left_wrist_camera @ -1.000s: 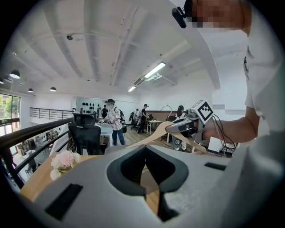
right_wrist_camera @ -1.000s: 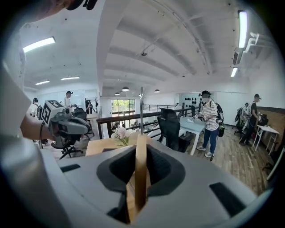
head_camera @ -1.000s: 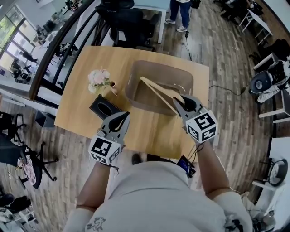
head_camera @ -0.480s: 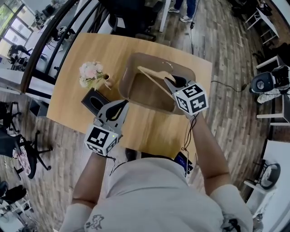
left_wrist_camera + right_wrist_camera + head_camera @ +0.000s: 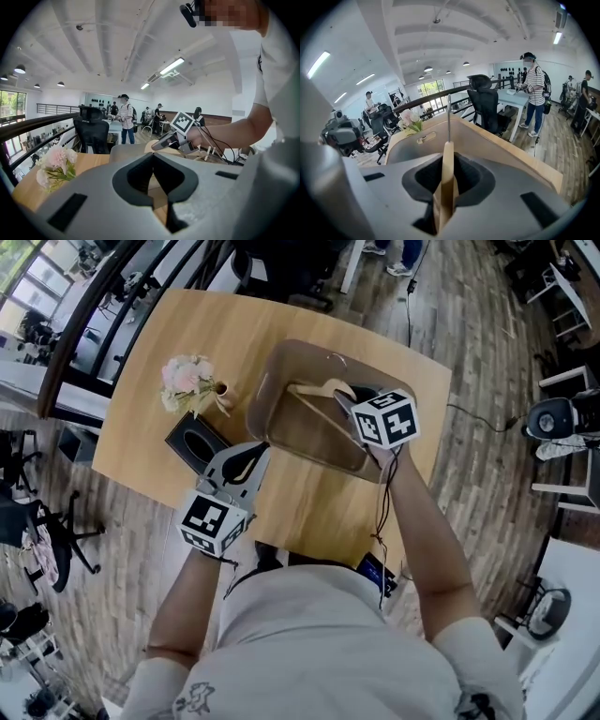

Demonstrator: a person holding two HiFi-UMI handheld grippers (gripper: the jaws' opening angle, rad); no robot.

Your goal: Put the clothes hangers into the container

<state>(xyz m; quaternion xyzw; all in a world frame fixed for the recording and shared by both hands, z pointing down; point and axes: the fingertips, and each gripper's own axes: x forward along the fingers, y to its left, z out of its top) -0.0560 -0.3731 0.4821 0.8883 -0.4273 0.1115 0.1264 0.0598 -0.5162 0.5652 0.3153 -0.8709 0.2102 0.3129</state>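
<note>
Moving in from the near rim, the right claw (image 5: 349,399) is holding the pale wooden clothes hanger (image 5: 309,390), pinched, over the brown plastic container (image 5: 261,413) at upper centre, nearing release, while the left claw (image 5: 248,454) is idling, pressed together.

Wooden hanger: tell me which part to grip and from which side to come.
Grip the wooden hanger at its middle, below the metal hook, jaws on its two flat faces, coming from the side opposite the hook. The wood is thin there, and the right hand-held gripper holds it so.
</note>
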